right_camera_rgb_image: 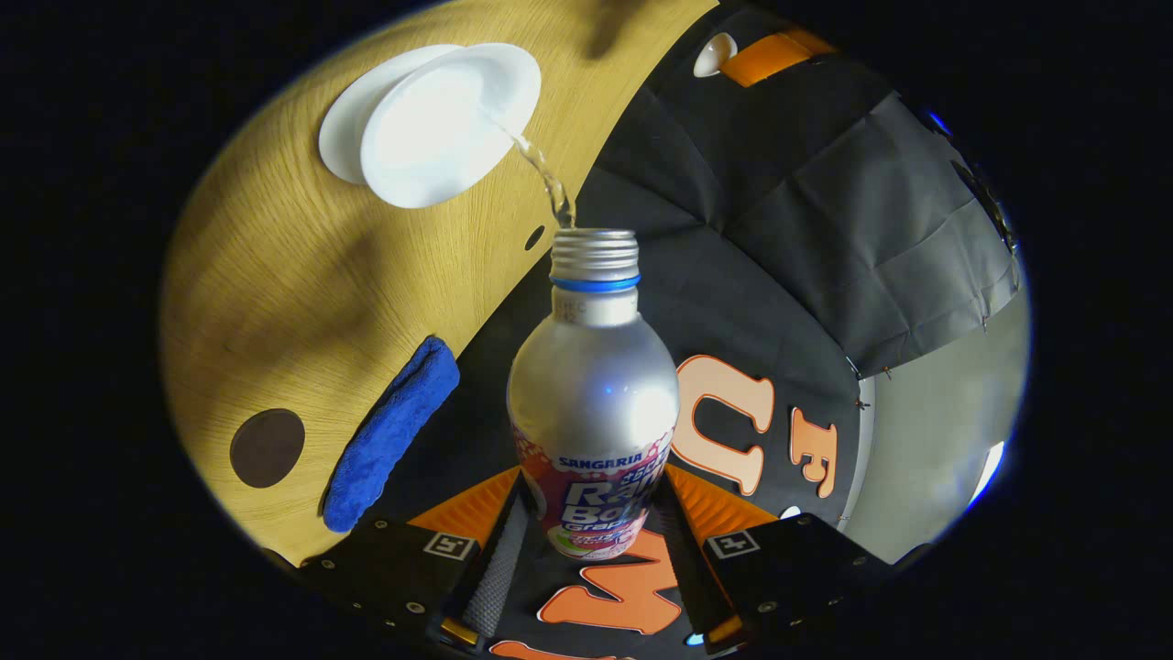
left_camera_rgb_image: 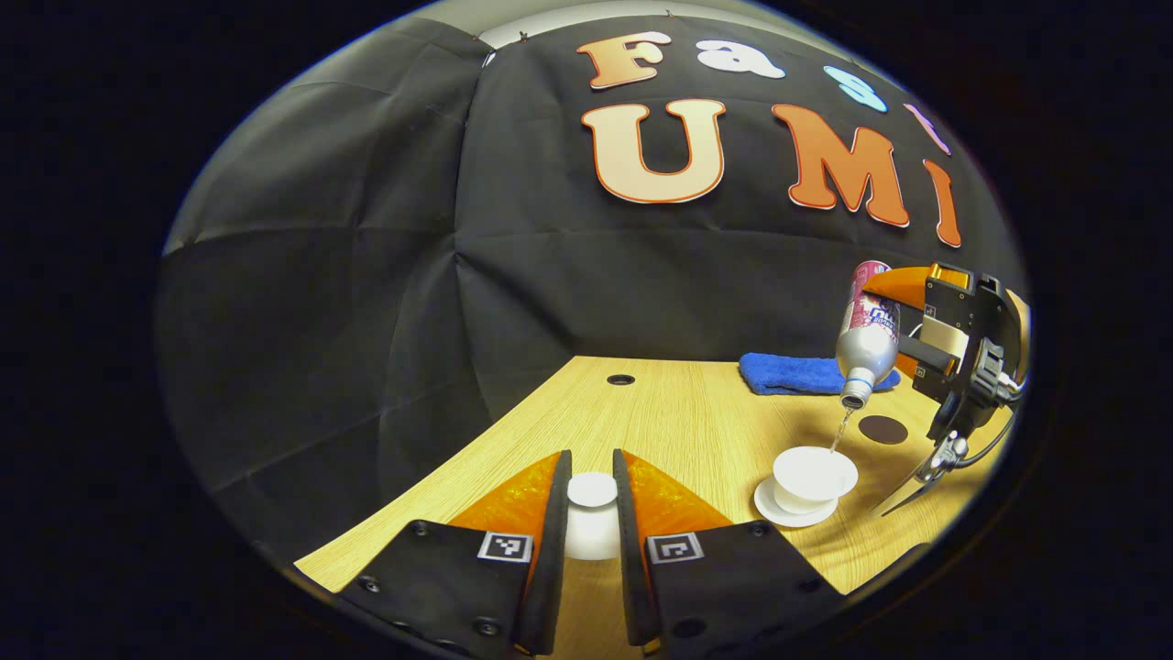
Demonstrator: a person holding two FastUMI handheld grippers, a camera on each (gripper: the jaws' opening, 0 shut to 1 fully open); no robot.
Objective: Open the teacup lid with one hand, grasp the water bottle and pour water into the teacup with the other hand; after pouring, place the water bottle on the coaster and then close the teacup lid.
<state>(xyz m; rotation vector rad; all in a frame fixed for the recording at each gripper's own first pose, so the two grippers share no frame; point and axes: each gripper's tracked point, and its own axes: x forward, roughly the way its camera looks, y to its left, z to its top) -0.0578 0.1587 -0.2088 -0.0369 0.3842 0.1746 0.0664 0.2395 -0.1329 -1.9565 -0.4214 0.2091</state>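
In the left gripper view, your left gripper (left_camera_rgb_image: 592,500) sits low at six o'clock, level over the wooden table (left_camera_rgb_image: 678,412), its two fingers closed on the white teacup lid (left_camera_rgb_image: 592,513), which is held between them with its knob up. At about four o'clock from it stands the open white teacup (left_camera_rgb_image: 814,475) on its saucer (left_camera_rgb_image: 779,511), well apart from the lid. Above the cup, at three o'clock in the view, your right gripper (left_camera_rgb_image: 916,353) holds the water bottle (left_camera_rgb_image: 867,335) tipped neck-down, and a thin stream of water (left_camera_rgb_image: 839,431) falls from its mouth to the cup's rim. Just beyond the cup lies the dark round coaster (left_camera_rgb_image: 882,429), bare, with a folded blue cloth (left_camera_rgb_image: 797,373) behind it. In the right gripper view, the fingers are clamped on the lower body of the silver bottle (right_camera_rgb_image: 594,394) at six o'clock; its label has writing, partly hidden by the fingers. The threaded neck points to twelve o'clock, and water (right_camera_rgb_image: 548,183) arcs toward eleven o'clock into the teacup (right_camera_rgb_image: 440,124). The coaster (right_camera_rgb_image: 267,447) lies at eight o'clock, beside the cloth (right_camera_rgb_image: 389,435).
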